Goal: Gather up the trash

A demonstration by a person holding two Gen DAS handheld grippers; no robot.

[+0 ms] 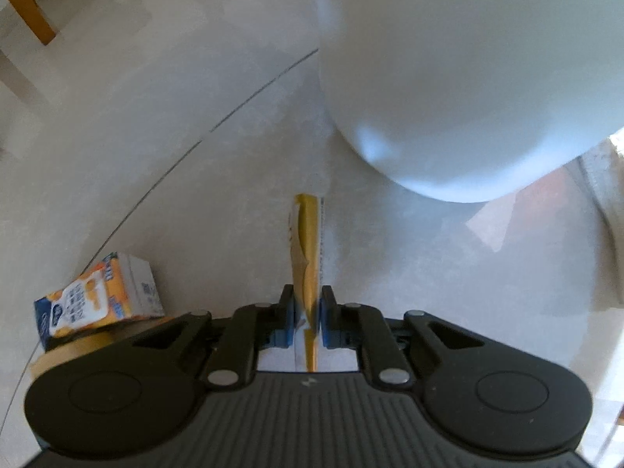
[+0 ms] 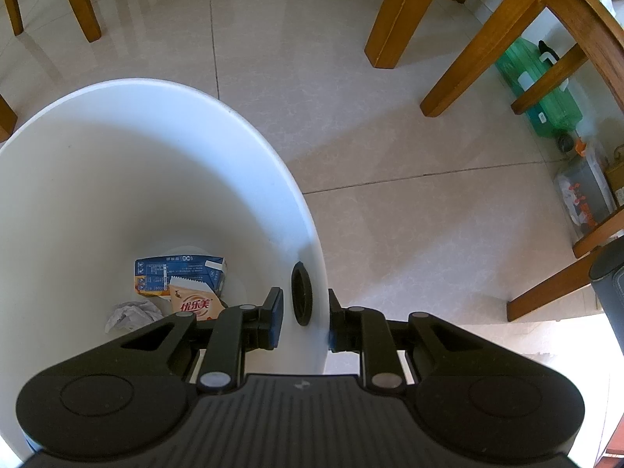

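My left gripper [image 1: 307, 304] is shut on a flattened yellow carton [image 1: 306, 241], held edge-on above the tiled floor. The white trash bin [image 1: 448, 78] bulges just ahead and to the right of it. An orange and white drink carton [image 1: 97, 298] lies on the floor at lower left. In the right wrist view my right gripper [image 2: 306, 312] is shut on the rim of the white trash bin [image 2: 156, 124], one finger inside and one outside. Down in the bin lie a blue carton [image 2: 179, 273], a snack packet [image 2: 197, 304] and crumpled paper [image 2: 132, 314].
Wooden chair and table legs [image 2: 394, 11] stand on the tiles beyond the bin. A green plastic jug [image 2: 542, 85] and a clear box [image 2: 585, 191] sit under furniture at right. A wooden leg [image 1: 27, 0] shows at top left. A brown flat piece [image 1: 78, 345] lies under the carton.
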